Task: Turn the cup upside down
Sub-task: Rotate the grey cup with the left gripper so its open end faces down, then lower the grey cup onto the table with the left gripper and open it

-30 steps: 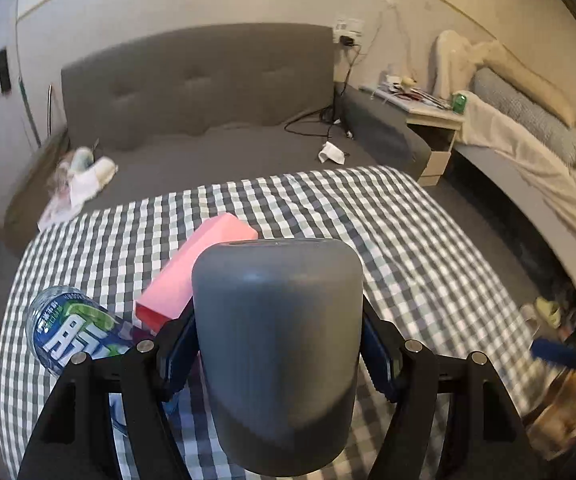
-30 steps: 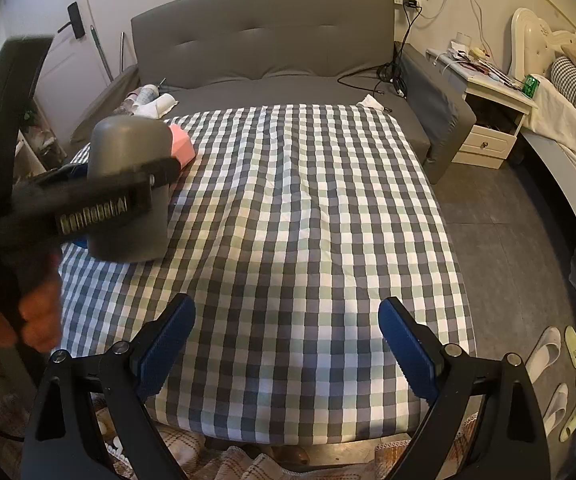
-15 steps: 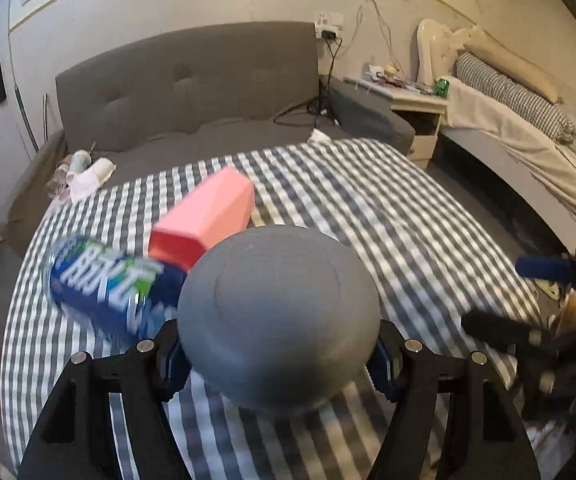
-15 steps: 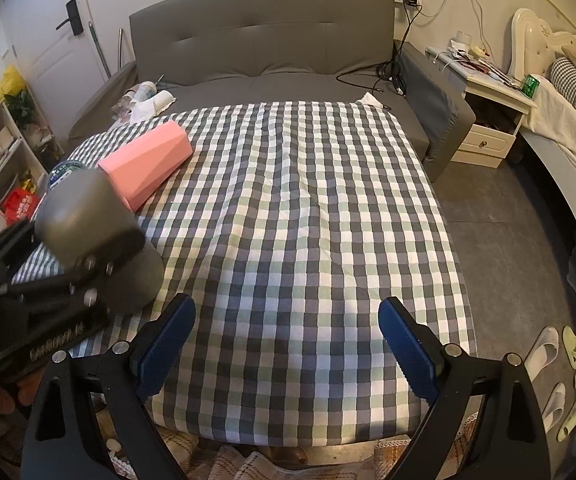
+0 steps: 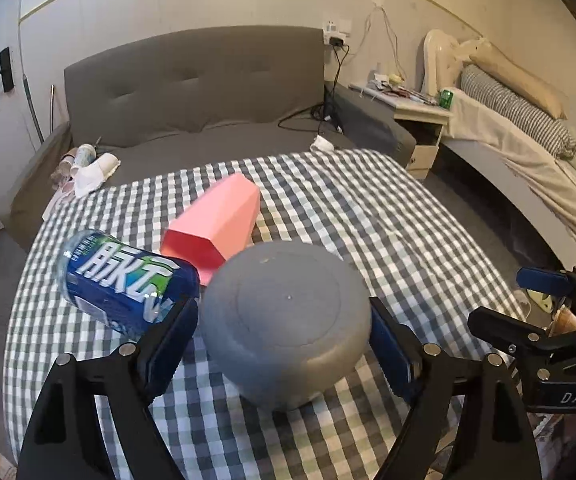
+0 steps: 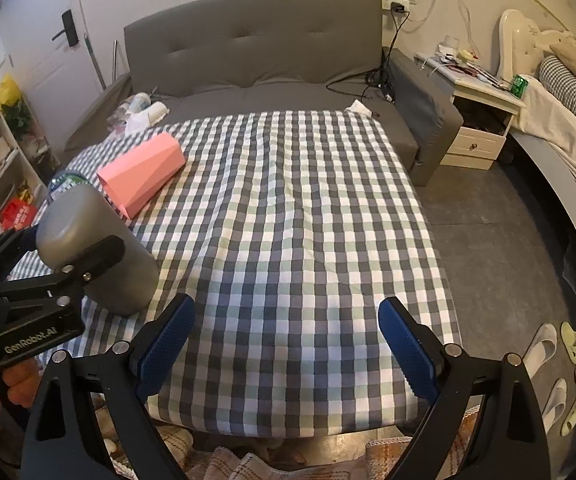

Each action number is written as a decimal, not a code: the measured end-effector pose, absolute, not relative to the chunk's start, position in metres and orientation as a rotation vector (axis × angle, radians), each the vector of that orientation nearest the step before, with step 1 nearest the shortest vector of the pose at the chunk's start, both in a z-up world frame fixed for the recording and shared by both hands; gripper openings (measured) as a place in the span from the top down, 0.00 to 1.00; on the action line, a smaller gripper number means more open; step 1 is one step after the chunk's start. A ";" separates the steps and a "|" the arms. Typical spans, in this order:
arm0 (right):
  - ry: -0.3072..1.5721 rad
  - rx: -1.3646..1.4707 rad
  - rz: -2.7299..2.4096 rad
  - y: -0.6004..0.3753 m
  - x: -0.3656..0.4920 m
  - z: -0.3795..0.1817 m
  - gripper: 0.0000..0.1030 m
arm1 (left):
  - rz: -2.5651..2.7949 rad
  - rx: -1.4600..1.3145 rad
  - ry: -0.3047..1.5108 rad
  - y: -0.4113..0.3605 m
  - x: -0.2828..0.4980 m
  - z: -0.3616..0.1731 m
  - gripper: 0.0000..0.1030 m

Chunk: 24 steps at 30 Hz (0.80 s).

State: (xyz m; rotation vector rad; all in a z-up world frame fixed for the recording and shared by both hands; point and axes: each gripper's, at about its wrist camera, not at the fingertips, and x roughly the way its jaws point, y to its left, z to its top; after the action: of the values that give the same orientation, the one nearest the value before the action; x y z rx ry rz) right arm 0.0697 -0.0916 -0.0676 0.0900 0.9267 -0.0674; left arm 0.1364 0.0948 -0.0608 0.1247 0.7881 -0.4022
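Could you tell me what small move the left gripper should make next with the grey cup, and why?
Probably lower it slightly and level it, then open. The grey cup, clamped in the left gripper, already has its closed base up, but it leans, rim near the checked cloth.

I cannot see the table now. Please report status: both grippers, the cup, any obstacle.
Left gripper shut on grey cup, base up. Right gripper open, holding nothing. Pink cup and blue bottle lie close behind.
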 end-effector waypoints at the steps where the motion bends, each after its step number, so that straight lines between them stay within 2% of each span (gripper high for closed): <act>1: 0.918 0.089 -0.070 -0.092 0.068 -0.065 0.09 | -0.401 0.126 0.780 0.096 0.134 -0.058 0.16; 14: 0.691 0.047 -0.091 -0.077 0.009 -0.017 0.09 | -0.371 0.081 0.598 0.119 0.074 0.003 0.16; 24: 0.592 0.029 -0.058 -0.047 -0.039 0.006 0.09 | -0.326 0.037 0.559 0.153 0.018 0.018 0.16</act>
State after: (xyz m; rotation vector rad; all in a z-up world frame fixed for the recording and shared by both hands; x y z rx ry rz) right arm -0.0386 -0.0469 0.0065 0.0290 0.5924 -0.0580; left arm 0.0179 0.1535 0.0180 0.0368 0.5591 -0.3256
